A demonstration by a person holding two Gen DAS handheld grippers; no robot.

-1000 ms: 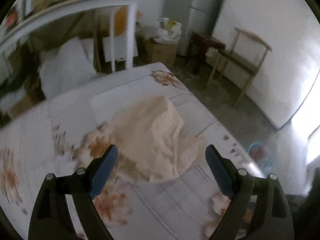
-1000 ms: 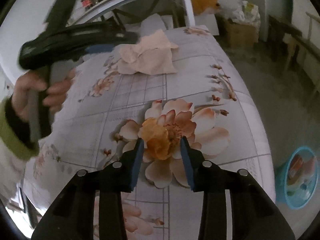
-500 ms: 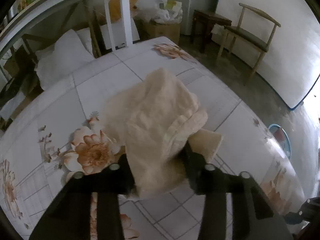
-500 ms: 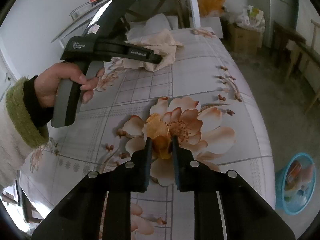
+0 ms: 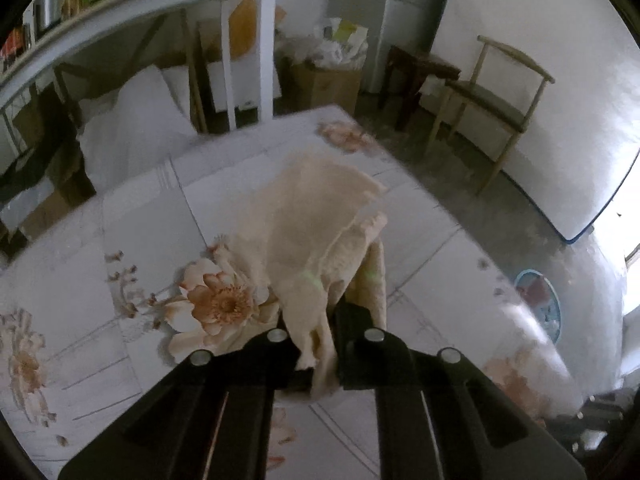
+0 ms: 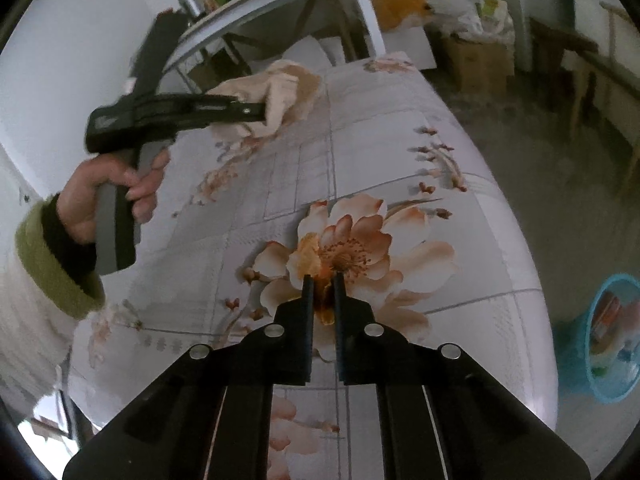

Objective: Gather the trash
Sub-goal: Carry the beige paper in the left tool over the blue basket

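Observation:
My left gripper [image 5: 316, 320] is shut on a crumpled beige paper wad [image 5: 316, 232], held above the flower-print table [image 5: 140, 216]. The wad hides most of the fingertips. The same gripper [image 6: 256, 114] and wad [image 6: 280, 88] show in the right wrist view at the table's far left. My right gripper [image 6: 322, 284] is shut on a small orange scrap [image 6: 310, 256] that sits over a printed flower near the table's middle. A blue trash basket [image 6: 610, 336] stands on the floor to the right, and it also shows in the left wrist view [image 5: 538, 304].
A white shelf table [image 5: 160, 4] with jars stands beyond the table's far end. A cardboard box of papers [image 5: 328, 76], a dark stool [image 5: 420, 72] and a wooden chair [image 5: 496, 104] stand on the grey floor at the right.
My left gripper closed on the beige wad and lifted it off the table. My right gripper closed on the orange scrap.

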